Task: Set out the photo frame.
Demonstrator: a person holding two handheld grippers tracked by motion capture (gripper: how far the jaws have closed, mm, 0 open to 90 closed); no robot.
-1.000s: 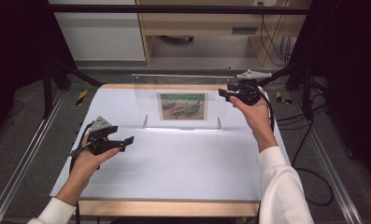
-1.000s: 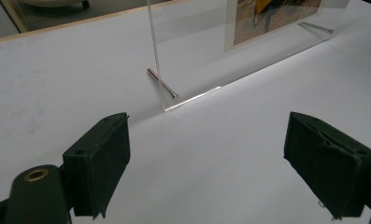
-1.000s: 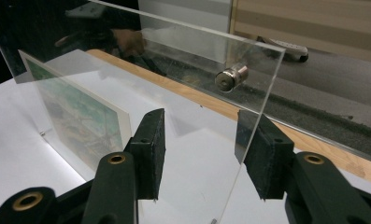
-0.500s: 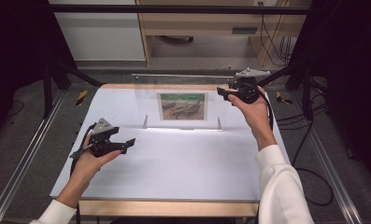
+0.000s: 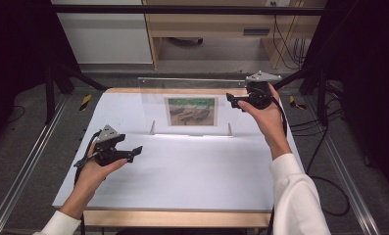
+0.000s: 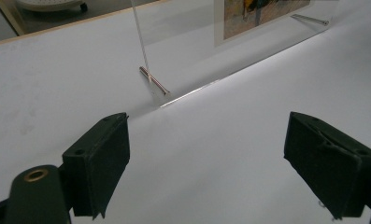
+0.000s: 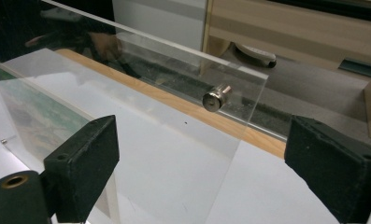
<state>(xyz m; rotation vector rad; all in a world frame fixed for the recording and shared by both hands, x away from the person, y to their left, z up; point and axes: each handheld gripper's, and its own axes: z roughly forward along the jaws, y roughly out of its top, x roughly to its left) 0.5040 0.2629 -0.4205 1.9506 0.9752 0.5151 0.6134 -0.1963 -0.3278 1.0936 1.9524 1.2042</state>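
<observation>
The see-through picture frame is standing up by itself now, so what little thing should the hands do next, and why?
Probably draw the right gripper back from the clear frame. Its jaws have just been opening and now stand wide in the right gripper view, with the frame's top corner and metal bolt ahead of them, ungripped. The frame stands upright on its pegs, and the left gripper waits open, well away.

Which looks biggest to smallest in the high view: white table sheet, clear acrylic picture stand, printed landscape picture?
1. White table sheet
2. Clear acrylic picture stand
3. Printed landscape picture, inside the stand's outline
</observation>
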